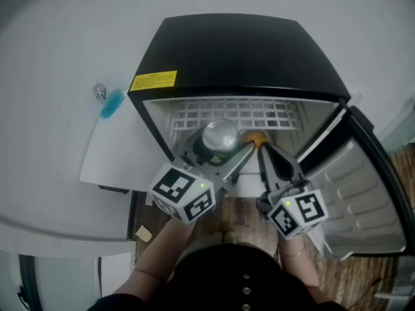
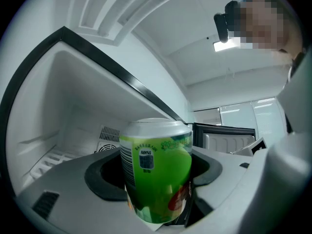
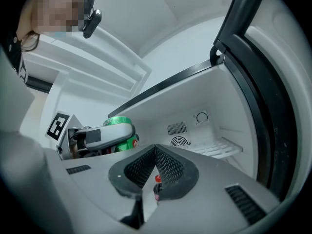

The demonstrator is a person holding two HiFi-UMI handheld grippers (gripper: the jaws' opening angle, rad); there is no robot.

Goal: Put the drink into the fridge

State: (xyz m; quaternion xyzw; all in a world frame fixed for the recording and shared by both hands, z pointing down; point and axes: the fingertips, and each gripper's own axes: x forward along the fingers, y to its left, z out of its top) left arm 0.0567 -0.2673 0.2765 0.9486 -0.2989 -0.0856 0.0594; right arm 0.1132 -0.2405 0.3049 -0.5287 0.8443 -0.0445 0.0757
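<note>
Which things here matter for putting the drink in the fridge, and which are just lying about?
Job:
- green can, held in left gripper
- fridge, with its door open

Lying about:
- blue item on white table
- small bottle already inside fridge
- right gripper, shut, empty

This looks like an office-type room rather than a home kitchen. A small black mini fridge [image 1: 240, 50], its door [image 1: 363, 193] swung open to the right, stands on a wood-pattern floor [image 1: 353, 280] just beside a large white tabletop [image 1: 45, 76] on the left. Overhead is a plain white ceiling [image 3: 146, 13] with a stepped recess and a flat light panel [image 2: 228, 45], and glass partition walls [image 2: 239, 113] show at the far side of the room.
</note>
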